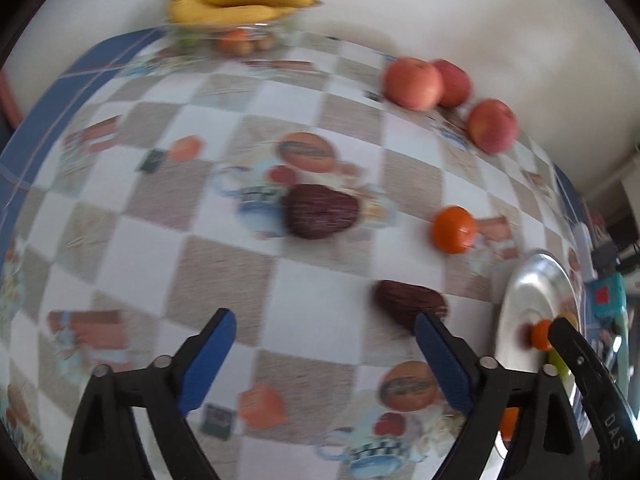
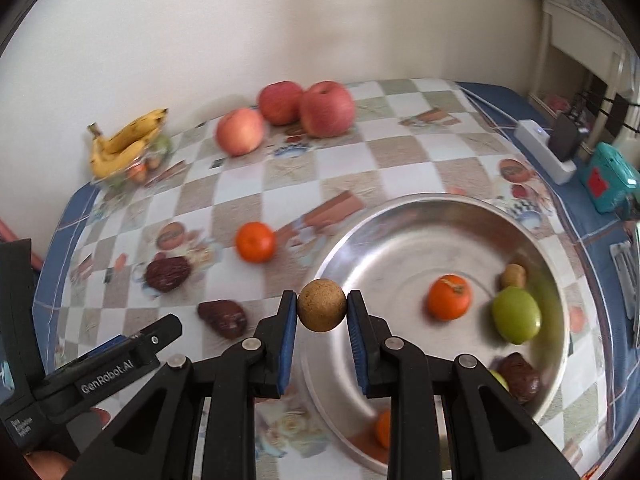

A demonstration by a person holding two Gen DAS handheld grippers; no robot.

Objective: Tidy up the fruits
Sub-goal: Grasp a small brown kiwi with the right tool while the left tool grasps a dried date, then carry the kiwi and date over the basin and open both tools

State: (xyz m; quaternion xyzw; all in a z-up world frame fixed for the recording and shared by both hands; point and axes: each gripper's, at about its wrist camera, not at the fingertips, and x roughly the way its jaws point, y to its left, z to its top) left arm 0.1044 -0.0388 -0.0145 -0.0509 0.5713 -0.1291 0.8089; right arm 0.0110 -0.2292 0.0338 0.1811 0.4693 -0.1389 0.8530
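Note:
My right gripper point(image 2: 322, 311) is shut on a small round brown fruit point(image 2: 321, 310), held above the near-left rim of the metal bowl point(image 2: 400, 232). Inside the bowl lie an orange tangerine point(image 2: 449, 296), a green fruit point(image 2: 516, 314), a small tan fruit point(image 2: 513, 275) and a dark brown fruit point(image 2: 518, 376). My left gripper point(image 1: 324, 354) hangs open over the checked tablecloth, nothing between its fingers. A dark brown fruit point(image 1: 410, 304) lies just beyond its right finger, another point(image 1: 322, 211) farther off. A loose tangerine point(image 1: 454, 229) sits to the right.
Three red apples point(image 1: 416, 82) point(image 1: 454, 82) point(image 1: 492, 126) sit along the wall edge. Bananas point(image 1: 240, 2) rest on a clear dish of small fruits at the far corner. A white power strip point(image 2: 548, 148) and a teal box point(image 2: 610, 176) stand right of the bowl.

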